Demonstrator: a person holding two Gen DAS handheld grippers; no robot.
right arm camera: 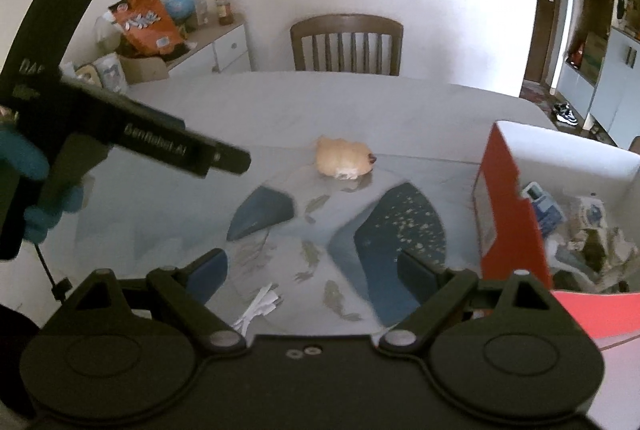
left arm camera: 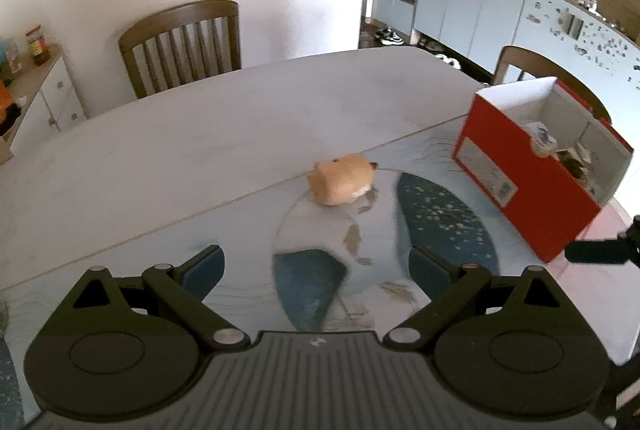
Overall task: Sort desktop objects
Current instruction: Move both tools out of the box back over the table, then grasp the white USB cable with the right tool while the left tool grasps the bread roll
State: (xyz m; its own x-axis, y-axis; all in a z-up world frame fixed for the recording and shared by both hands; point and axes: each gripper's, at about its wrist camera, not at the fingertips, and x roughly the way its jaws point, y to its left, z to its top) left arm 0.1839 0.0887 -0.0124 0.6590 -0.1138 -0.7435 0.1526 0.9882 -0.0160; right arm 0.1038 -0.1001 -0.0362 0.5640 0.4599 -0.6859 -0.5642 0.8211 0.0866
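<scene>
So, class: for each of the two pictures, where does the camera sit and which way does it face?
Left wrist: on the left gripper, facing the tan plush toy; its open fingers show.
Right wrist: on the right gripper, facing the same way; its open fingers and a blue-gloved hand show.
Shared: toy, red cardboard box, wooden slat-back chair.

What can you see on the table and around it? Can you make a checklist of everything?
Surface: pale table with a blue-patterned mat.
Job's things: tan plush toy lying on the mat; red box open, already holding small items.
Clutter: white paper scraps near the right gripper.
Grippers: left gripper open and empty; right gripper open and empty.
Cables: thin black cord below the gloved hand.
Surroundings: wooden chair, white sideboard with a globe and jar, grey cabinets.
</scene>
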